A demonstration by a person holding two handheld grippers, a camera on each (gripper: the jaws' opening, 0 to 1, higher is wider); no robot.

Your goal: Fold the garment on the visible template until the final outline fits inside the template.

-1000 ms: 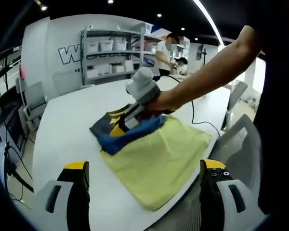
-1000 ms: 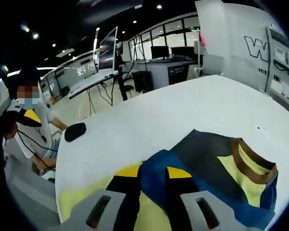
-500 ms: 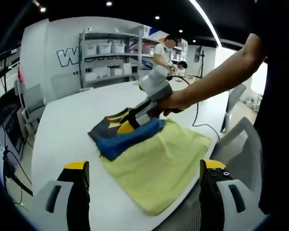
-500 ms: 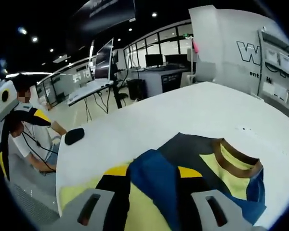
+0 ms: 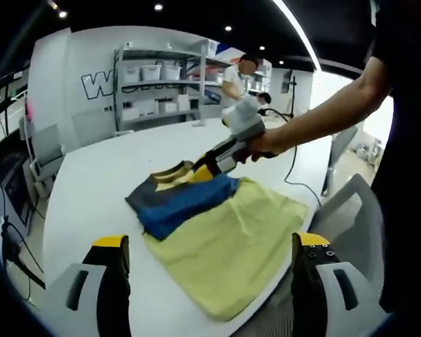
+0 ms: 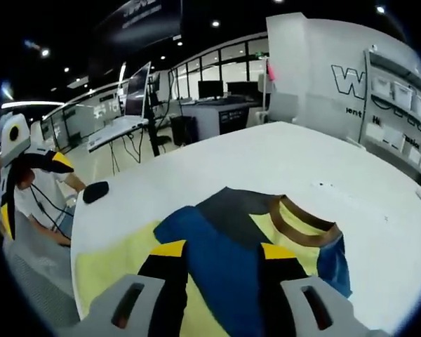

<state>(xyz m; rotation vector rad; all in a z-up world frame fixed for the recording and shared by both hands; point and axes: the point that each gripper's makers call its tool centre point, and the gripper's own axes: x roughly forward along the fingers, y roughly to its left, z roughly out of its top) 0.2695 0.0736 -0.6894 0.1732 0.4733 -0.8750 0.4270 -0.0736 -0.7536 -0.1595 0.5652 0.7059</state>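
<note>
A folded garment [image 5: 175,196], blue and dark grey with a yellow front and brown collar, lies on the left end of a yellow template cloth [image 5: 231,246] on the white table [image 5: 98,175]. In the left gripper view, a person's hand holds my right gripper [image 5: 205,167] just above the garment's far edge. My left gripper [image 5: 210,242] stands open, well short of the cloth. In the right gripper view, my right gripper [image 6: 222,250] is open, its jaws apart over the blue garment [image 6: 224,225] and yellow template [image 6: 119,253]. The left gripper [image 6: 31,191] shows at the left edge.
Shelves with white bins [image 5: 161,84] and people [image 5: 238,77] stand beyond the table. A grey office chair [image 5: 344,225] is at the table's right edge, and a black cable [image 5: 291,175] runs across the table. A black oval object [image 6: 95,191] lies near the table's left edge.
My right gripper's jaws have spread apart, letting go of the blue fold. It has risen and drawn back toward the garment's far edge. The garment now lies flatter.
</note>
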